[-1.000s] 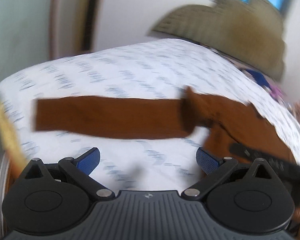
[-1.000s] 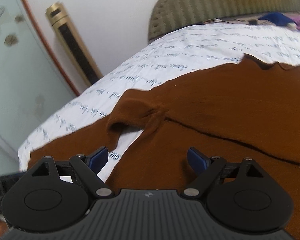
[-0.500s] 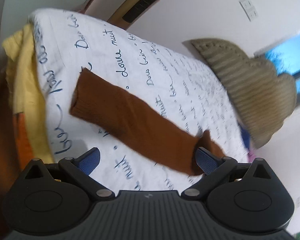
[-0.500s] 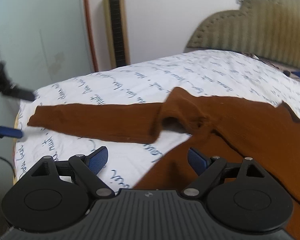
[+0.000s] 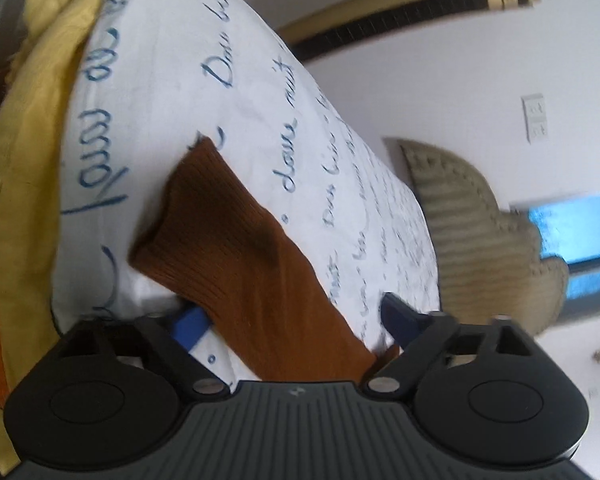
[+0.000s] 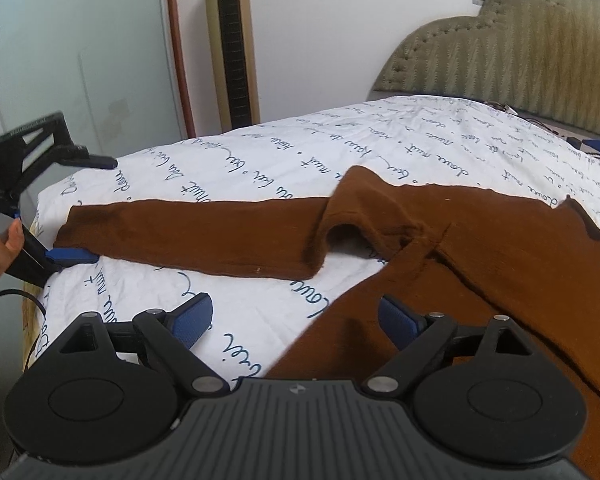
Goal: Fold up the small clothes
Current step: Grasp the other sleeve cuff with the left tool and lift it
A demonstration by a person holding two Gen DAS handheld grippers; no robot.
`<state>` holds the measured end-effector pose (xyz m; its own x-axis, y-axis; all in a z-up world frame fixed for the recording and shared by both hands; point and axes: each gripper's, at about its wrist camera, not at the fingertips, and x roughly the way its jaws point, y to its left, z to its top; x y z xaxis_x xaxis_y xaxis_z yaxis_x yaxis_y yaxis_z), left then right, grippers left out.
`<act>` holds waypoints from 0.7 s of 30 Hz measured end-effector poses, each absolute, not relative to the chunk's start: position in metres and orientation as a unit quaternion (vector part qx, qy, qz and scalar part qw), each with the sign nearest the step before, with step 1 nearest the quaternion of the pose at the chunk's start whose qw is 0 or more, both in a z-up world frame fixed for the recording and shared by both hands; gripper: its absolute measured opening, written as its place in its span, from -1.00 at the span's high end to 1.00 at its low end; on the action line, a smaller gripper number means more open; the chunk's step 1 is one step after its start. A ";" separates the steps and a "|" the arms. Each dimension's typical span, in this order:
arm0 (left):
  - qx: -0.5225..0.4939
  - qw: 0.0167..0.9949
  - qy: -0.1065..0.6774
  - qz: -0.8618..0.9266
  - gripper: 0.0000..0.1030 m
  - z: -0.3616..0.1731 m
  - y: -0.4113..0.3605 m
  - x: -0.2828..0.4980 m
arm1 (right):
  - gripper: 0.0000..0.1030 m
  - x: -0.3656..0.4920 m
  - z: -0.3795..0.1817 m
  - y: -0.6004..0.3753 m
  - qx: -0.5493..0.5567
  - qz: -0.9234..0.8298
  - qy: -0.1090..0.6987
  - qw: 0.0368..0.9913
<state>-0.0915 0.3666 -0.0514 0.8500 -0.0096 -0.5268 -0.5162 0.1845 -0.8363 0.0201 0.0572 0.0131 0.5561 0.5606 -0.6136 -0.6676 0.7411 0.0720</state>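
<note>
Left gripper (image 5: 288,316) has swung onto the sleeve cuff (image 5: 204,216) w/ jaws closing (not pinching yet); right gripper (image 6: 296,316) gapes empty. Grab too shallow and the knit prob slips.

bed sheet (image 6: 260,176): white, covered in blue handwriting | words that can be read: "nuit" and "douce" (image 5: 290,168) | the rest of the writing: too curly or blurry to read
</note>
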 end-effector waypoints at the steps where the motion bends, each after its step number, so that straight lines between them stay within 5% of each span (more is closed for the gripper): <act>1: -0.609 0.743 0.213 0.179 -0.06 -0.050 0.367 -0.090 | -0.72 0.022 0.014 0.055 -0.082 0.348 0.314 0.879; 5: -0.599 0.737 0.237 0.204 0.82 -0.052 0.367 -0.080 | -0.73 0.023 0.021 0.044 -0.071 0.343 0.306 0.885; 21: -0.344 0.854 0.123 0.370 0.89 0.071 0.347 -0.015 | -0.83 0.046 0.044 -0.071 0.075 0.254 0.288 0.920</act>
<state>-0.0147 0.3468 0.0707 0.6958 0.5475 -0.4649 -0.7169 0.4899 -0.4960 0.0461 -0.0709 0.0436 0.7044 0.5112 -0.4924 -0.4249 0.8594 0.2844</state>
